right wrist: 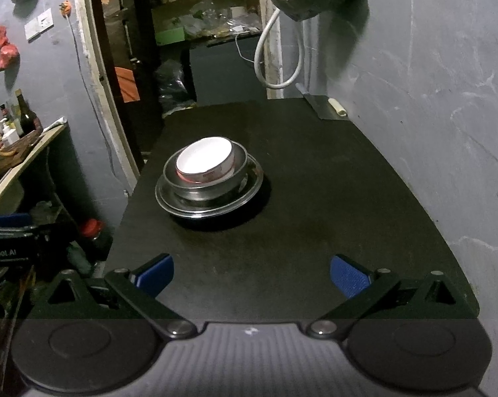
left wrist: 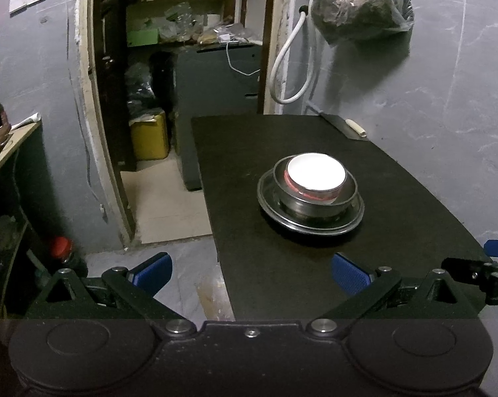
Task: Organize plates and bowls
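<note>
Dishes stacked, both grippers empty

On the black table [left wrist: 265, 281] a white bowl [left wrist: 316, 175] sits in a steel bowl [left wrist: 315, 203], which rests on a steel plate [left wrist: 310, 225], well in from the near edge (a knife lies at the far right corner). The left gripper [left wrist: 250, 273] and right gripper [right wrist: 251, 273] hang wide open, holding nothing. The nesting looks finished; little appears left.
</note>
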Motion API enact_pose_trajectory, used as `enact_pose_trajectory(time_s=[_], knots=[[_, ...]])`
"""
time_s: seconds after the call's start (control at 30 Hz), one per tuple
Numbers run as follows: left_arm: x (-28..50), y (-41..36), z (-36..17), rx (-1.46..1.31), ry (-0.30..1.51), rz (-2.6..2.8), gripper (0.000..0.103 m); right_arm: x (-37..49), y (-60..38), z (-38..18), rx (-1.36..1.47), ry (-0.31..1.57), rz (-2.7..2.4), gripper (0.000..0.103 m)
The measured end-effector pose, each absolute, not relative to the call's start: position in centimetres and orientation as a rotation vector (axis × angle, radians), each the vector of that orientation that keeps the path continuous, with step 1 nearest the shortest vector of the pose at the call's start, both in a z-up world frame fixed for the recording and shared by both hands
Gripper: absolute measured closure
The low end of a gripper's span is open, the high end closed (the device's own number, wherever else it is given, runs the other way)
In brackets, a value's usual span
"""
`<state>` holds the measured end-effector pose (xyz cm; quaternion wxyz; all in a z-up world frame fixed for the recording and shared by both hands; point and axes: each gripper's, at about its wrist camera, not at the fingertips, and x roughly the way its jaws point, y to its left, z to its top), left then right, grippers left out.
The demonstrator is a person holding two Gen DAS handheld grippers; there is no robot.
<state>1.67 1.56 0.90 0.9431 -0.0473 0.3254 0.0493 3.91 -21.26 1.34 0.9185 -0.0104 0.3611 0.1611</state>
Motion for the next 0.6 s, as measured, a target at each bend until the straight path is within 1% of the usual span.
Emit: enact_pose_trajectory(time_s=[0.6], knots=[[4.4,2.4,-0.8,-0.066,0.723,-0.027,0.001,3.4,-20.5,0.2,0.001,0.798,0.219,0.000]])
